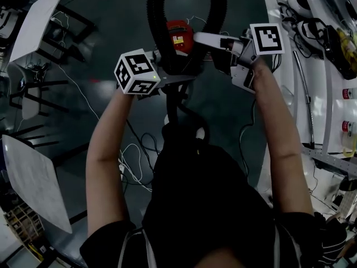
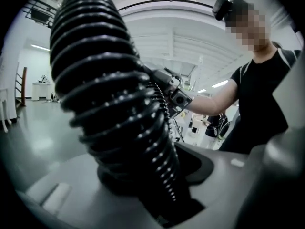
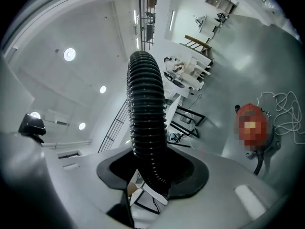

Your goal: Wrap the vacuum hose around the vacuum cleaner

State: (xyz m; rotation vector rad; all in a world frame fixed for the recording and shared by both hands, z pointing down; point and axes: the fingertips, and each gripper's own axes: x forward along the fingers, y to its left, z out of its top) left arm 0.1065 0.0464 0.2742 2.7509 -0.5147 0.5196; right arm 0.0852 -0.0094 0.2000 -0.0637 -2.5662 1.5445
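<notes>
Hose gathered in a loop, wrap around the body not yet laid.
The floor (image 1: 111,21) lay well below. The black vacuum hose (image 1: 158,15) arched in a tall loop between both hands, and the red vacuum cleaner (image 1: 179,36) sat on the floor on the far side, seen through the loop. Left tongs (image 1: 174,80) were clamped on the loop's left leg, right tongs (image 1: 202,38) on its right leg, with ribs filling each gap. Judged as the gathering step. Next move likely calls for lowering the loop onto the cleaner while keeping both grips.
</notes>
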